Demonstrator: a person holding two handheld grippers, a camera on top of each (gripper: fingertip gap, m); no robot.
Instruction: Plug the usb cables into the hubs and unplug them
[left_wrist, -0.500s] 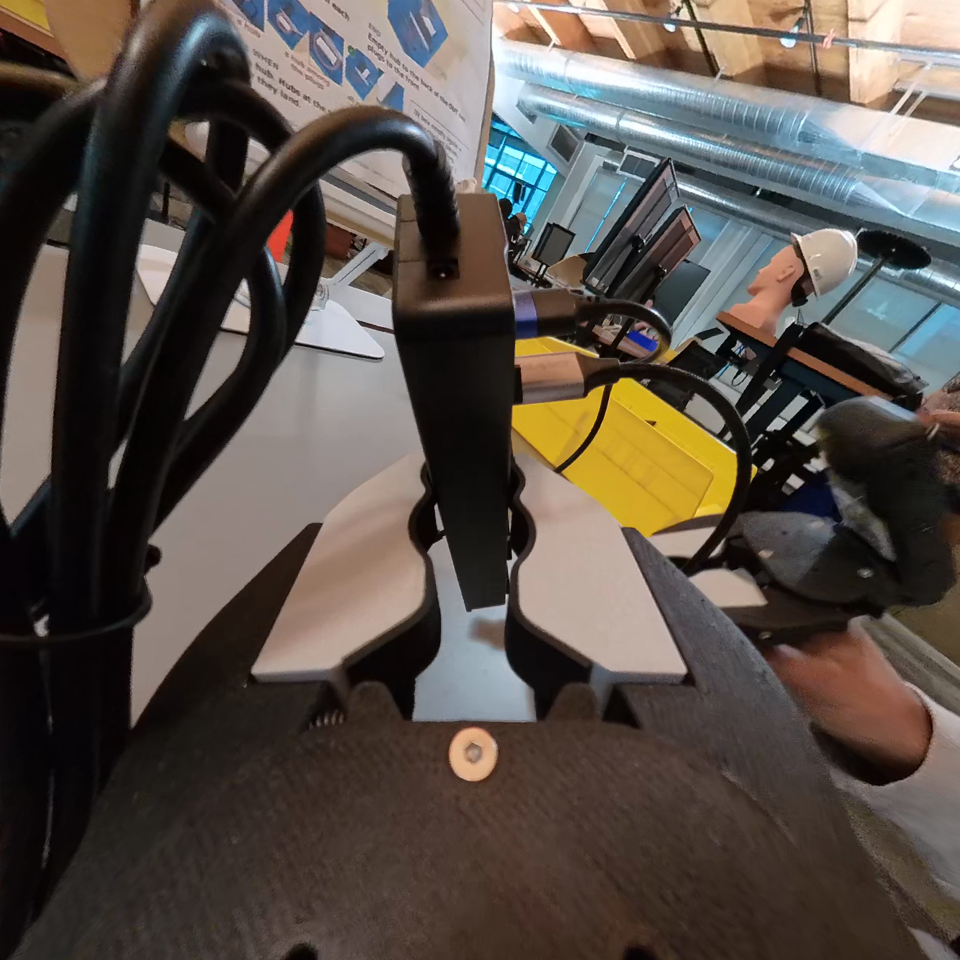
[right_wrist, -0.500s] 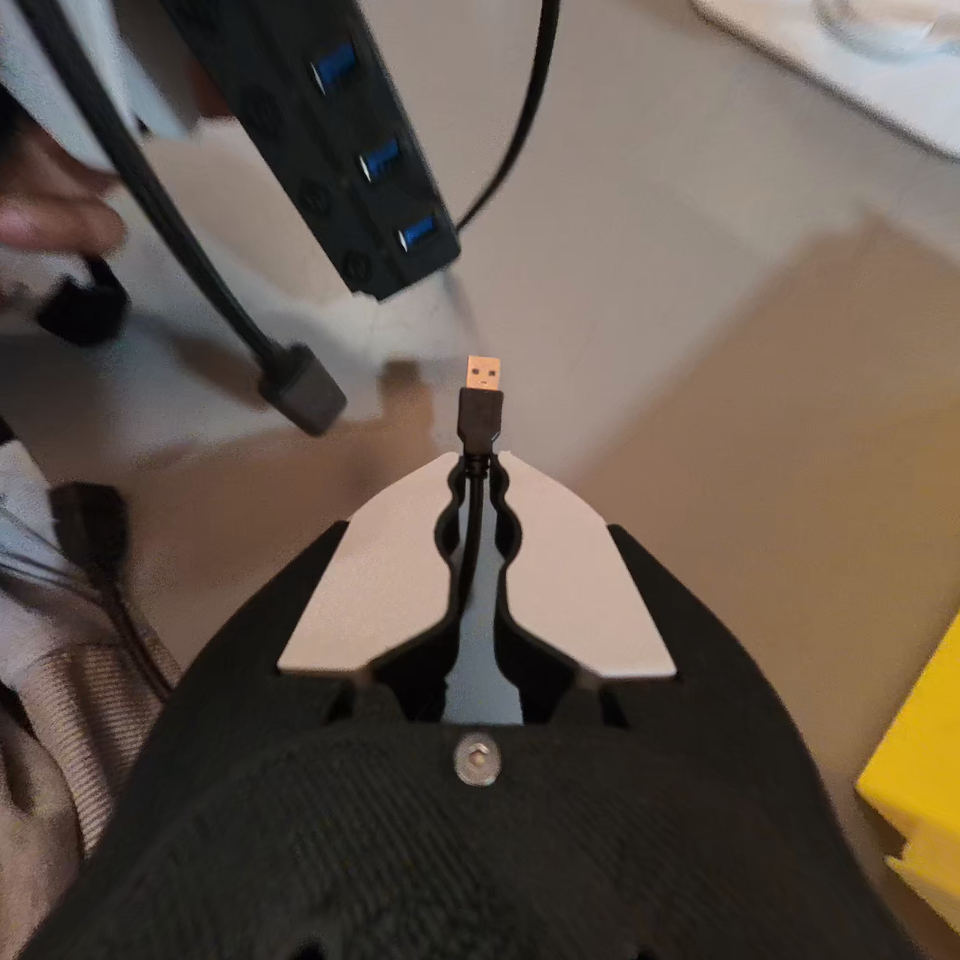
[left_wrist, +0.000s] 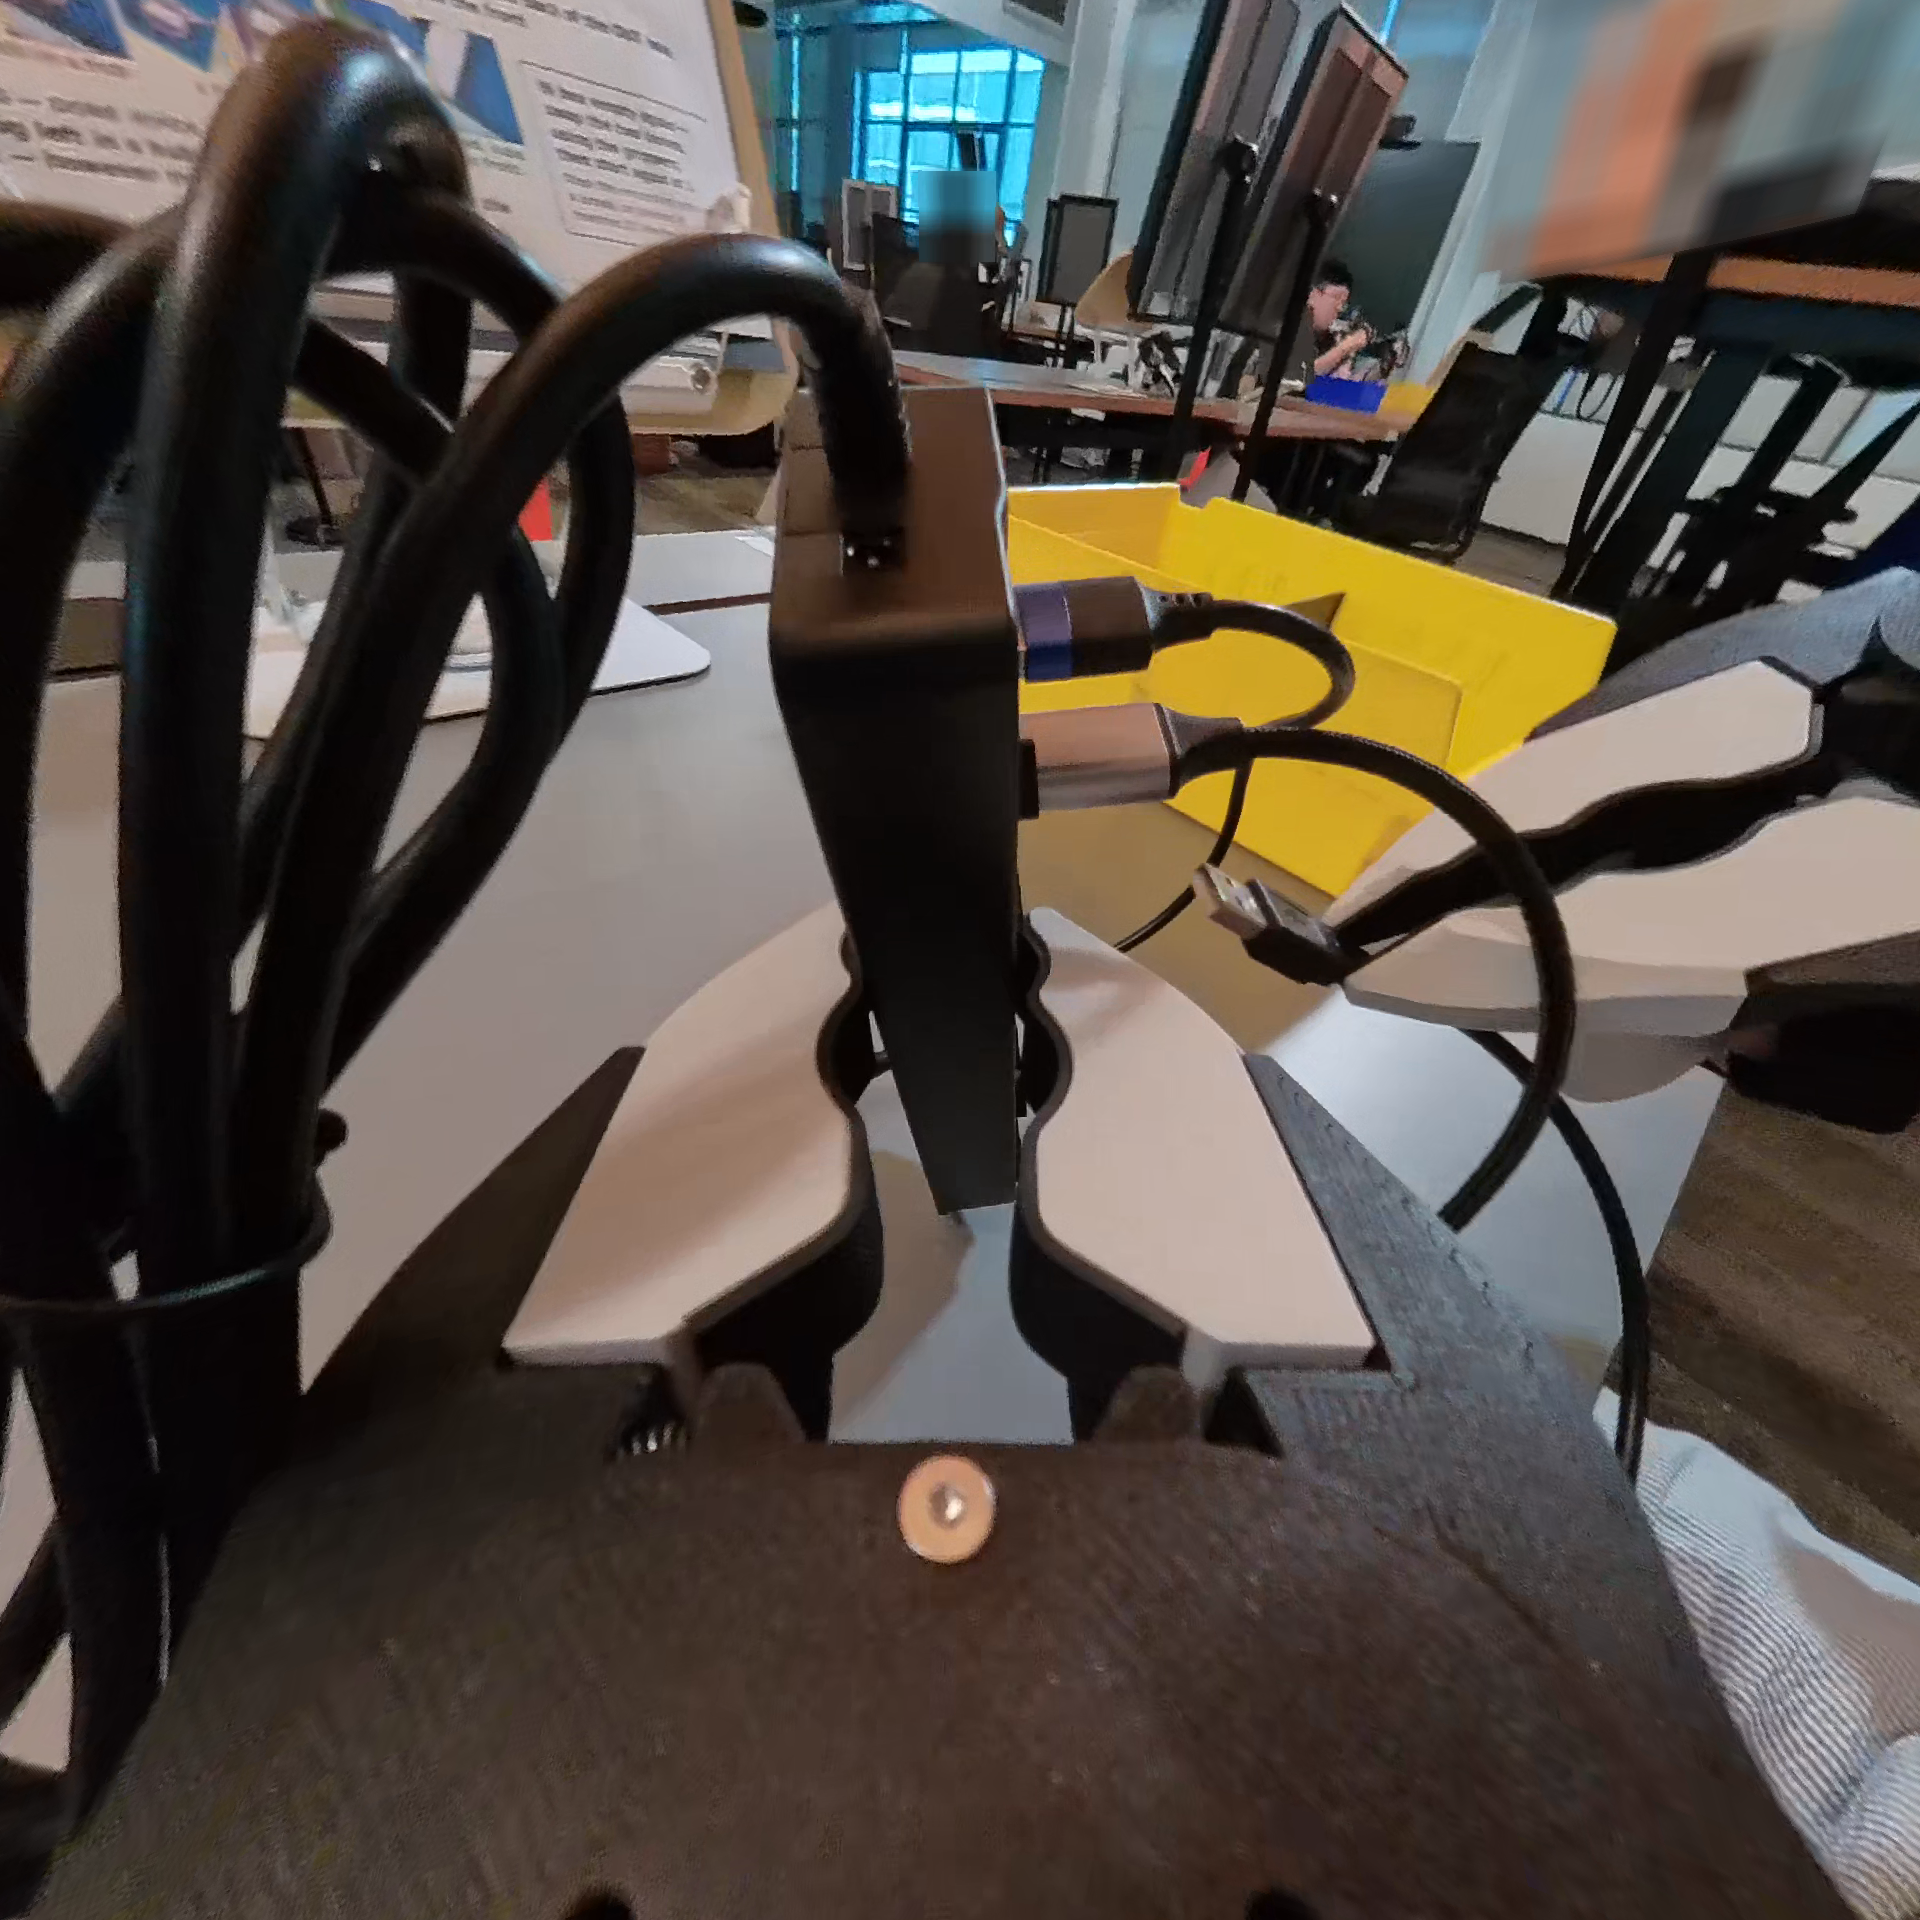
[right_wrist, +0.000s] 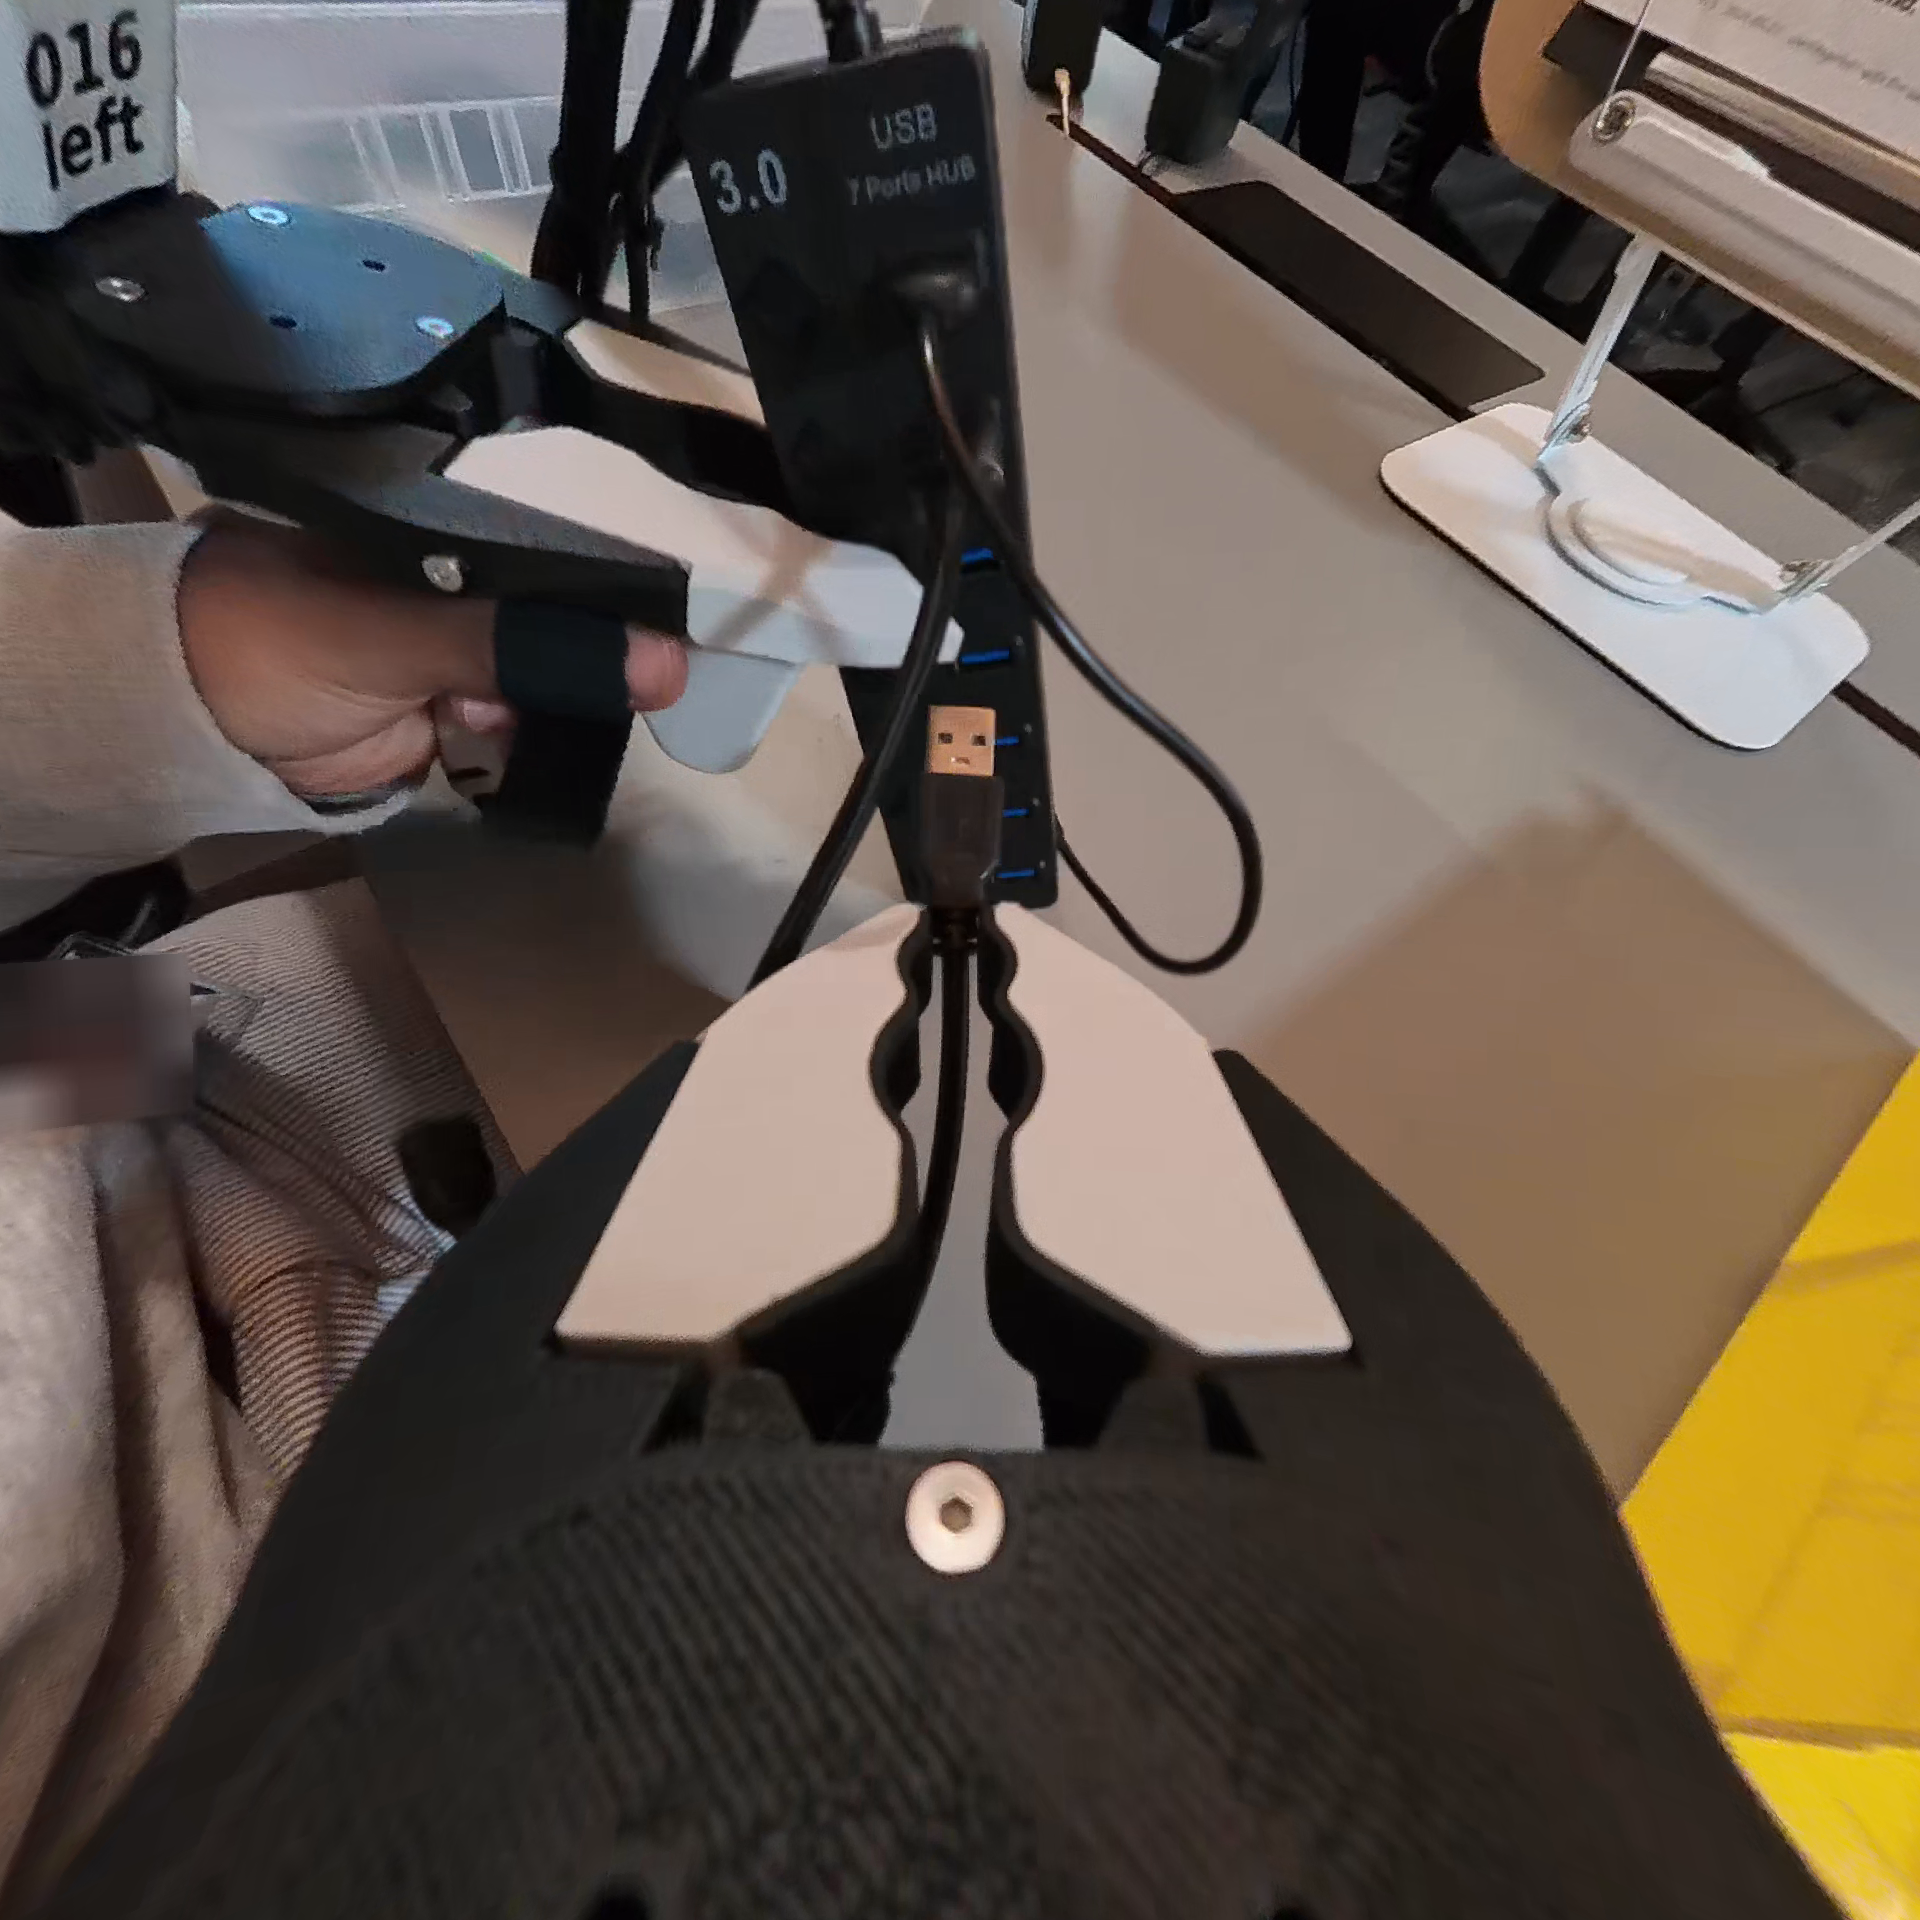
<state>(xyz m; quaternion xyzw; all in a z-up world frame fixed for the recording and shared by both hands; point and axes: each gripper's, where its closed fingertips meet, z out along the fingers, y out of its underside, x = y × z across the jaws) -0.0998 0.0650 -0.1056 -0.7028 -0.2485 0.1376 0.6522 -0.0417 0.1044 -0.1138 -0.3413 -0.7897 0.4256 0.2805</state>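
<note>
Over grey table (right_wrist: 1351, 582): left gripper (left_wrist: 940, 1039) clamping hub (left_wrist: 904, 831), right gripper (right_wrist: 951, 925) pinching cable (right_wrist: 961, 821); tilted plug could jam beside port.

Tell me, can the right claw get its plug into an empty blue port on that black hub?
Probably yes: the right claw holds the plug facing the hub's empty ports, nothing between.

White print on black hub (right_wrist: 883, 343); white tag with dark print on left tongs (right_wrist: 821, 623); poster (left_wrist: 343, 114) print blurred.
</note>
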